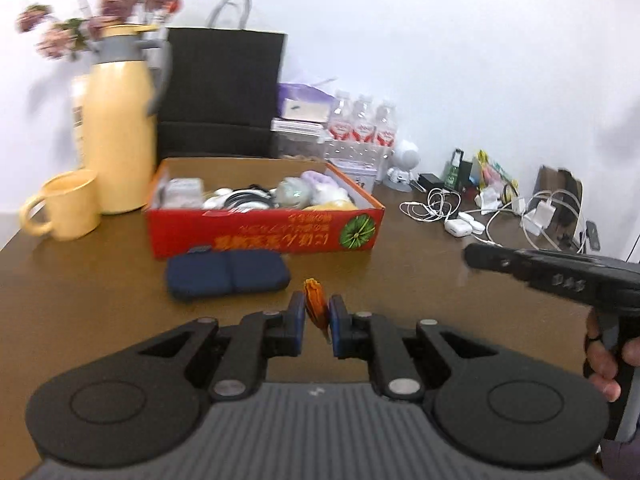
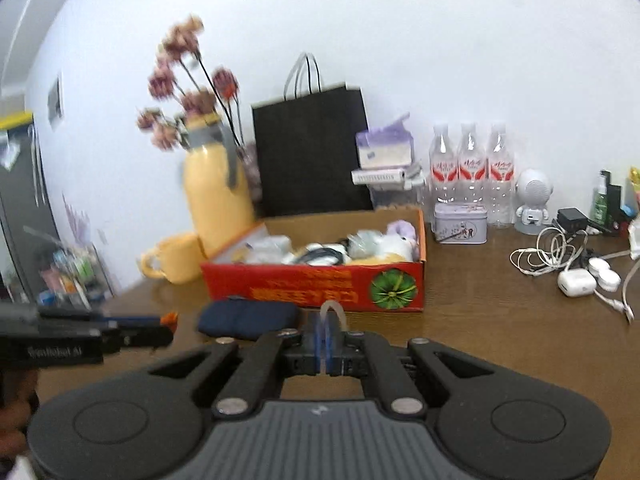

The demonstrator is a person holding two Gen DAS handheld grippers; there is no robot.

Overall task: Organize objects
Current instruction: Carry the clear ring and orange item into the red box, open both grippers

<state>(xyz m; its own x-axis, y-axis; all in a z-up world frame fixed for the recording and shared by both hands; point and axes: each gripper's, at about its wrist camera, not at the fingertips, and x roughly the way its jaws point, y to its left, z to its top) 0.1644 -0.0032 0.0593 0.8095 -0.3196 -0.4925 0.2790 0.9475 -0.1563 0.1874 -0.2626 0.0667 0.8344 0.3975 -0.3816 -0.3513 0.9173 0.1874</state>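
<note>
Left wrist view: left tongs [image 1: 317, 314] pinch an orange object [image 1: 316, 304]. At 12 o'clock, a navy pouch [image 1: 228, 274] fronts the red box [image 1: 264, 236]. Right tongs [image 2: 326, 338] clamp a clear loop [image 2: 331, 311]; cables [image 2: 548, 254] at 2 o'clock on the worktop [image 2: 500, 320].

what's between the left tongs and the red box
A dark blue pouch lies on the table between the left tongs, shut on an orange item, and the red box; the left wrist view shows it.
</note>
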